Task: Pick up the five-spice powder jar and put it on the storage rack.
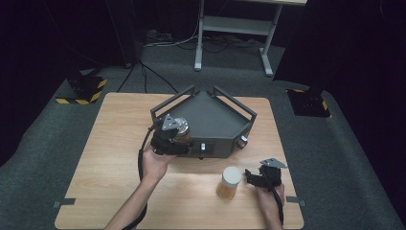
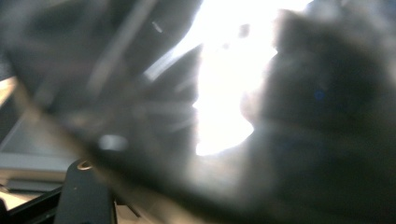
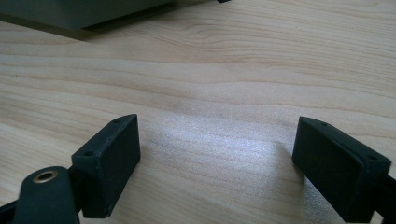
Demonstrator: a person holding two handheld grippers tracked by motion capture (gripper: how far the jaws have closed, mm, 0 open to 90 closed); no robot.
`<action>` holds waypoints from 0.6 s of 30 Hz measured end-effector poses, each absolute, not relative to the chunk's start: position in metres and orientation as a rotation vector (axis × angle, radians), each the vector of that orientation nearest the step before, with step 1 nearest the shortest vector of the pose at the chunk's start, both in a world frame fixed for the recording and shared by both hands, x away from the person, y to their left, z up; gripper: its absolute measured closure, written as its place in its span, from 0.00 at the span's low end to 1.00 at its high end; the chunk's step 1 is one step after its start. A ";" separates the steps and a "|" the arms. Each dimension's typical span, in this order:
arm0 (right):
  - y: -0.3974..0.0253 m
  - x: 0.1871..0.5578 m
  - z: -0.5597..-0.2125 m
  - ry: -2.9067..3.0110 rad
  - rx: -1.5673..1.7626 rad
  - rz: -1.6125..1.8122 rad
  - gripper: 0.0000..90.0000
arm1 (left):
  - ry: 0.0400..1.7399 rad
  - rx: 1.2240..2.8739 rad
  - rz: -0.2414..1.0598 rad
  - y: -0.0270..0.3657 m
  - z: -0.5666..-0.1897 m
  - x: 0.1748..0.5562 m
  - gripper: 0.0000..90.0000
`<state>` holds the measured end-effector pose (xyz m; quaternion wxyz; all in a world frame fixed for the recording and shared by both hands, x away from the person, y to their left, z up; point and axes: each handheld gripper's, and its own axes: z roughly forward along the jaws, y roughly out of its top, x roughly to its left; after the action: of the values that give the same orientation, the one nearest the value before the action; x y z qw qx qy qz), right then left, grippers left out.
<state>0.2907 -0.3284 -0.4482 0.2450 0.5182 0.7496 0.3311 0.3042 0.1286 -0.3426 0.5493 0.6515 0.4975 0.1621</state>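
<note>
In the high view the left tool sits at the centre of the frame, over the front left edge of the dark, wedge-shaped tray, and appears to grip a brownish jar with a metal-looking top. The right tool rests low on the desk at the lower right. Just to its left in the frame stands a second jar, upright, with a white lid and amber contents. That is the relation the next move likely turns on: the white-lidded jar lies straight off the right tool's tips, near but apart from them, and its long axis is vertical, so a level sideways approach would suit. The right hand is clearly the nearer one to it.

In the right gripper view the right tool is spread wide, with bare wood between its pads and a corner of the tray in the upper left.

The left gripper view is badly blurred and glared out. Whether the left tool truly pinches the brownish jar or merely hovers around it, I cannot tell. The high view is too small to settle it.
</note>
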 end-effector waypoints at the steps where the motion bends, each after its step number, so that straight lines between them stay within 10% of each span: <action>1: -0.328 0.291 -0.448 2.046 1.415 0.904 0.17 | 1.178 1.543 0.384 0.129 -0.343 0.304 0.34; 18: -0.328 0.291 -0.448 2.046 1.414 0.904 0.17 | 1.252 1.523 0.490 0.109 -0.330 0.338 0.34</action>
<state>0.2907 -0.3283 -0.4482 0.2450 0.5182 0.7495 0.3311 0.3382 0.1089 -0.3304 0.5270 0.6370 0.5239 0.2049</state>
